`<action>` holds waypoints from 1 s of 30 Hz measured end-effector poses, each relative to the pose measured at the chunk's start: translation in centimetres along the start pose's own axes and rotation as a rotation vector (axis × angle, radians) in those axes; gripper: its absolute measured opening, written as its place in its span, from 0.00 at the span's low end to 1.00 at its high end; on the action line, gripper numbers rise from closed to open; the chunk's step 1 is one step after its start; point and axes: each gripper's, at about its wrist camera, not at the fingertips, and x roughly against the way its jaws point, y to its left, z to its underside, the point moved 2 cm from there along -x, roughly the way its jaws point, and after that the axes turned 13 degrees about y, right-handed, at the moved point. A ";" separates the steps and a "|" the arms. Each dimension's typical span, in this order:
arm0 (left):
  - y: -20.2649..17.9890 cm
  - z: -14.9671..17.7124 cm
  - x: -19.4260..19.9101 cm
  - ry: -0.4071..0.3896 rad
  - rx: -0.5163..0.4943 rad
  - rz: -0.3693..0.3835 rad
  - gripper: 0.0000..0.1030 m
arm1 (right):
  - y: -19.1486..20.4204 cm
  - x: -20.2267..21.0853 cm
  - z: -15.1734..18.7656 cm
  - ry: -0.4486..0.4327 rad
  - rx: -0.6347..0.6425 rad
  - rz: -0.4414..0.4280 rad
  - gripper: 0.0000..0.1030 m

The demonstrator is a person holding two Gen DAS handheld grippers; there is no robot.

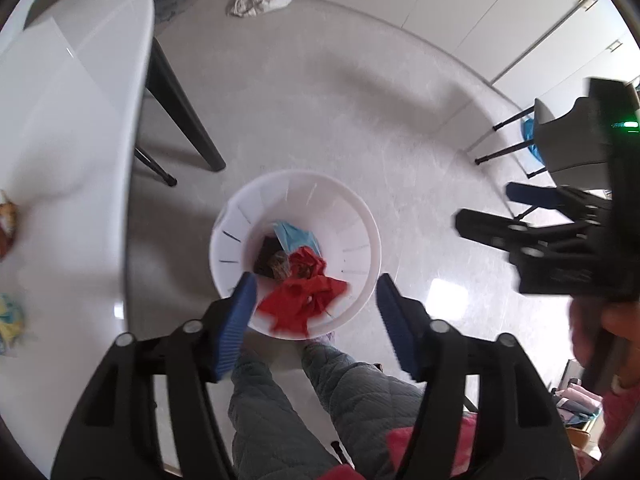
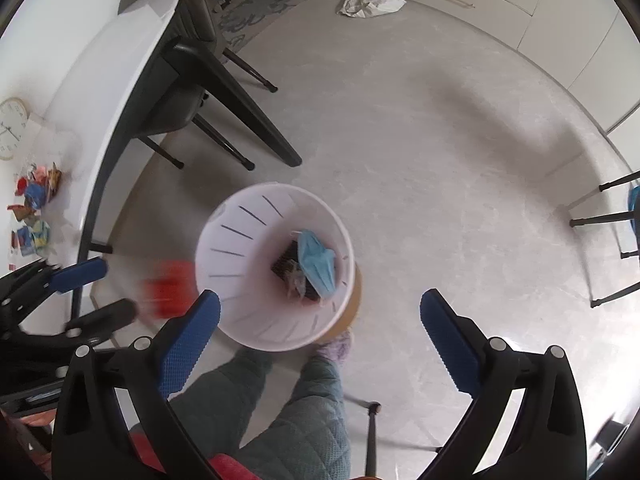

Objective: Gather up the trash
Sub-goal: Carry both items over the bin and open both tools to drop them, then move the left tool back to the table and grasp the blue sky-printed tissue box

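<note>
A white slotted trash bin (image 1: 360, 240) stands on the floor below me and holds a blue mask (image 1: 294, 236) and dark wrappers. My left gripper (image 1: 316, 312) is open above the bin, and a red wrapper (image 1: 304, 300) is in the air between its fingers, blurred. In the right wrist view the bin (image 2: 240, 248) is below, the red wrapper (image 2: 170, 290) is a blur beside its left rim, and my right gripper (image 2: 320, 340) is open and empty. Several colourful wrappers (image 2: 34, 204) lie on the white table (image 2: 104, 92).
A dark table leg (image 1: 180, 108) and chair legs (image 2: 224, 140) stand left of the bin. My legs (image 1: 312, 400) are right behind it. A white bag (image 1: 258, 2) lies on the far floor. Another chair (image 1: 560, 148) is at the right.
</note>
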 end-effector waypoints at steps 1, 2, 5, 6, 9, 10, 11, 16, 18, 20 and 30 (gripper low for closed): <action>0.0 -0.1 -0.4 0.006 0.004 0.002 0.65 | -0.2 -0.2 0.1 0.005 0.004 0.006 0.97; -0.1 -0.2 -1.0 0.013 0.012 0.009 0.65 | -0.2 -0.3 0.2 0.009 0.007 0.009 0.97; 0.2 -0.5 -1.7 0.027 0.048 0.030 0.75 | -0.5 -0.8 0.1 0.024 0.013 0.007 0.97; 0.4 -0.5 -1.7 0.020 0.065 0.036 0.75 | -0.5 -0.8 0.1 0.026 0.014 0.006 0.97; 0.3 0.1 -0.8 0.018 0.091 0.042 0.75 | -0.3 -0.5 -0.3 0.022 0.022 0.009 0.97; 0.4 0.2 -0.2 0.005 0.098 0.036 0.75 | 0.0 -0.3 -0.4 0.016 0.027 0.008 0.97; 0.3 0.3 0.5 -0.010 0.102 0.028 0.75 | 0.3 0.1 -0.6 0.005 0.036 0.006 0.97; 1.2 1.8 6.7 -0.134 0.119 -0.028 0.75 | 3.1 4.0 -1.7 -0.081 0.086 -0.017 0.97; 2.1 3.0 9.7 -0.190 0.135 -0.046 0.76 | 4.6 5.9 -2.1 -0.127 0.112 -0.037 0.97; 3.4 4.1 12.7 -0.252 0.162 -0.073 0.81 | 6.7 8.1 -2.5 -0.177 0.152 -0.057 0.97; 13.9 12.4 20.2 -0.410 0.420 -0.199 0.92 | 18.2 13.0 -3.9 -0.307 0.374 -0.107 0.97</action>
